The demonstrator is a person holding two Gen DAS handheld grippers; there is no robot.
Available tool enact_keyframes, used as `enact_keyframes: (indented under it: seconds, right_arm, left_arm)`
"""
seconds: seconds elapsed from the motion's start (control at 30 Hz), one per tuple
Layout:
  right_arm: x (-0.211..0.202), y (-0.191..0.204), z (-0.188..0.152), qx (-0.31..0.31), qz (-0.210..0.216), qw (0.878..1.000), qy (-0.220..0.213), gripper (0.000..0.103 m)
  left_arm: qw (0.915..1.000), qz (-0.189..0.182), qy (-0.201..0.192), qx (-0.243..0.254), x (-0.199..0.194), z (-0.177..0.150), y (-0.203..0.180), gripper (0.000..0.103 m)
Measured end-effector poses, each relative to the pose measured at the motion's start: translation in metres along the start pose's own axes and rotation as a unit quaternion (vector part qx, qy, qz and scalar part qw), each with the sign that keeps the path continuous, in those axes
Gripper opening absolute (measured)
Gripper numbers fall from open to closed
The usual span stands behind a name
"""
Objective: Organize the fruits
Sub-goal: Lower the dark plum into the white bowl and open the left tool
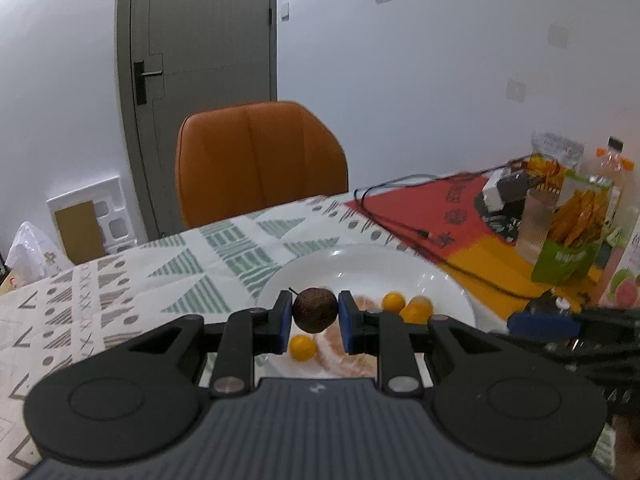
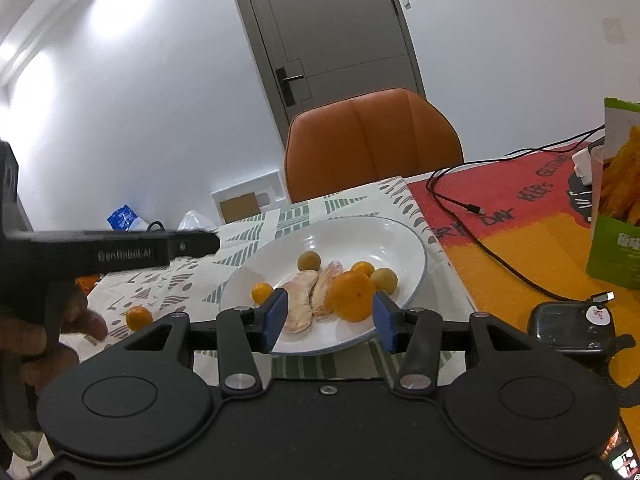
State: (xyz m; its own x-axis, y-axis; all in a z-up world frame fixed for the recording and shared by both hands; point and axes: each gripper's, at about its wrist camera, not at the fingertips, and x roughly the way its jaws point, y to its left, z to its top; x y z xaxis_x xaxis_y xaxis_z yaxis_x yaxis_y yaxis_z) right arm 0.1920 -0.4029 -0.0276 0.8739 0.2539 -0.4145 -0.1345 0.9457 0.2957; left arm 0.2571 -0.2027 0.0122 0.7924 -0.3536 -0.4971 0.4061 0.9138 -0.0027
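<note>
We hold the left claw (image 1: 315,321) clamped on a dark round fruit (image 1: 315,310) above the white plate (image 1: 360,258); our right claw (image 2: 330,319) stands apart, empty

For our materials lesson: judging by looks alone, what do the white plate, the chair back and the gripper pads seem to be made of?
White plate: probably glazed ceramic, since it is glossy with bright light reflections. Chair back: likely orange leather or imitation leather, smooth with a stitched centre seam and soft sheen. Pads of the right gripper: matte blue, possibly rubber or foam; uncertain.
</note>
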Motion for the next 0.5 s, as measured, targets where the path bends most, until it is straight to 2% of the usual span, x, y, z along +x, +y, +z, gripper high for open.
enact_keyframes:
  seconds: [0.03,0.37,0.47,0.5]
  right_arm:
    - [-0.001,0.0,0.0,-0.001,0.0,1.0,-0.001,0.048]
    - [-0.002,0.008,-0.001,-0.004,0.007,1.0,-0.001,0.05]
    - [0.0,0.013,-0.001,-0.007,0.011,1.0,-0.001,0.052]
    - [0.001,0.014,0.0,-0.007,0.012,1.0,-0.001,0.053]
  left_arm:
    - [1.0,0.004,-0.006,-0.002,-0.002,0.002,0.0,0.027]
    - [0.9995,0.032,0.007,-0.001,-0.012,-0.003,0.011,0.031]
    - [0.9992,0.039,0.008,-0.005,-0.018,-0.007,0.019,0.038]
    - [0.999,0.043,0.007,-0.006,-0.02,-0.008,0.022,0.044]
